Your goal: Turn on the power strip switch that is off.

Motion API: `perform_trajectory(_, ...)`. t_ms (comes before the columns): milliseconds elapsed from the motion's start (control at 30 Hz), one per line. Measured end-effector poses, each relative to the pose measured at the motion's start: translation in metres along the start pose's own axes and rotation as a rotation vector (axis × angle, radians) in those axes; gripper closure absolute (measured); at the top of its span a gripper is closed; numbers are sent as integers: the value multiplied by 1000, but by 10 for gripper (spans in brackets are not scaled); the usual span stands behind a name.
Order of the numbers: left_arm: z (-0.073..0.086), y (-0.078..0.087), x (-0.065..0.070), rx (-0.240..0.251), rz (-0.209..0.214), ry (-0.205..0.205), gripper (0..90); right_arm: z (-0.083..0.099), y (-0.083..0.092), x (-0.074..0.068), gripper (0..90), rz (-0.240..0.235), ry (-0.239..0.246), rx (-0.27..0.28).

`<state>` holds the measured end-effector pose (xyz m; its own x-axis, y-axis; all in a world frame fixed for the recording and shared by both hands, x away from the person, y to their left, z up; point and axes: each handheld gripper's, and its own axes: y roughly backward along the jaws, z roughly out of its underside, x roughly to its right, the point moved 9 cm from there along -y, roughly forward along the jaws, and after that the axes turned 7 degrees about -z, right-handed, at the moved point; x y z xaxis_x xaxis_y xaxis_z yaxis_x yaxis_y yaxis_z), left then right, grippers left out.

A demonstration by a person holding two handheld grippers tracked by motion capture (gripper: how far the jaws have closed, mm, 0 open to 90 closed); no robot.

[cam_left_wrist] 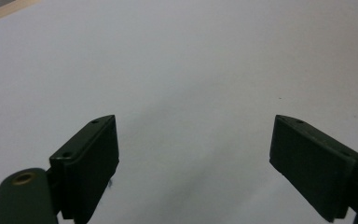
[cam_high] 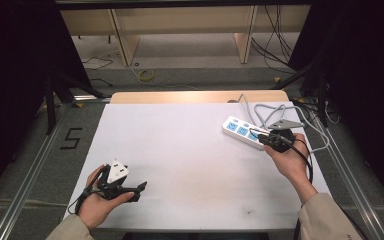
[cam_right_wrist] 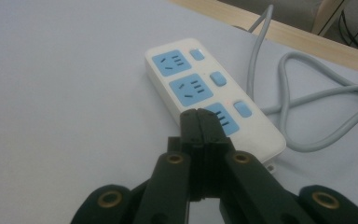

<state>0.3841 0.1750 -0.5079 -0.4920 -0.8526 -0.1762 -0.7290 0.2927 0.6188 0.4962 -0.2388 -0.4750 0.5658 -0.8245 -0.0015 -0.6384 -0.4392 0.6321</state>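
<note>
A white power strip (cam_high: 241, 131) with blue sockets and blue switches lies at the right of the white table cover (cam_high: 180, 150). Its grey cable (cam_high: 266, 112) loops behind it. My right gripper (cam_high: 258, 136) is shut with nothing between its jaws. In the right gripper view its closed tips (cam_right_wrist: 199, 113) sit over the nearest blue socket of the strip (cam_right_wrist: 191, 88); contact cannot be told. The cable (cam_right_wrist: 289, 70) curls to the right of the strip. My left gripper (cam_high: 139, 191) is held low at the near left, open and empty, with bare cover between its pads (cam_left_wrist: 193, 121).
The table's wooden far edge (cam_high: 195, 96) shows beyond the cover. Metal rails (cam_high: 27, 175) run along both sides. Loose cables (cam_high: 275, 35) and a yellow loop (cam_high: 146, 75) lie on the floor behind, near shelf legs (cam_high: 122, 40).
</note>
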Motion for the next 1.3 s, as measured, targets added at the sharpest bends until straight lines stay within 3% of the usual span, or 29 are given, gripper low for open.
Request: perform_trajectory(1300, 0, 0, 2, -2, 6, -11, 152, -21, -36, 16, 900, 20, 22, -44)
